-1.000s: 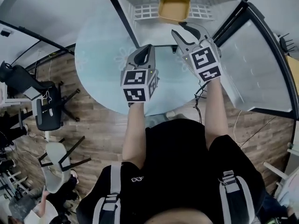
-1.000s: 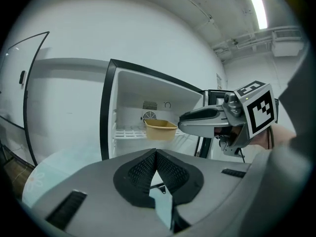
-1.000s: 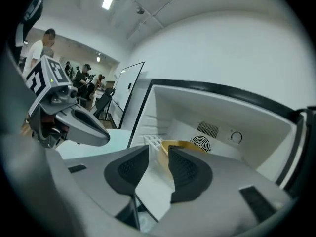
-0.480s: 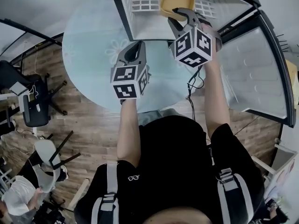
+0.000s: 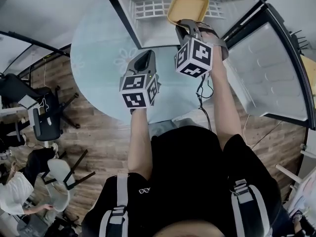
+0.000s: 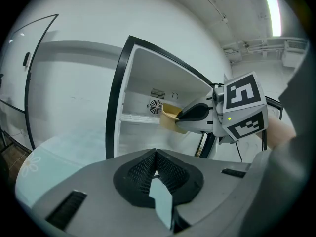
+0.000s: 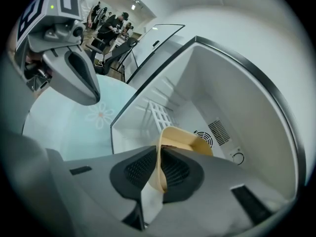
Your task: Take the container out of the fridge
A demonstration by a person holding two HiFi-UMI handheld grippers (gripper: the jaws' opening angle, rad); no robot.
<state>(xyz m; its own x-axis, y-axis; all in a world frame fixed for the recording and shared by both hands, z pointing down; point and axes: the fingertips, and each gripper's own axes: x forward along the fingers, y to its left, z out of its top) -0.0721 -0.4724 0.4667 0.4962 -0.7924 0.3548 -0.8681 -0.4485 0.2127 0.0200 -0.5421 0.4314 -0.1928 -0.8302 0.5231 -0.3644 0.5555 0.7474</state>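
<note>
A yellow open container sits in the small open fridge, near its back wall. My right gripper reaches into the fridge, and its jaws are closing with the container's near rim clamped between the pads. The left gripper view shows the container at the right gripper's tip. My left gripper hangs over the round table outside the fridge, shut and empty; it also appears at the upper left of the right gripper view.
The fridge stands on a pale round table with flower prints. Its glass door swings open to the right. A white wire shelf lies inside at the left. Office chairs and a seated person are at the left.
My right gripper went forward into the fridge and its jaws closed from wide open onto the container's near rim. The left gripper stayed over the table.
</note>
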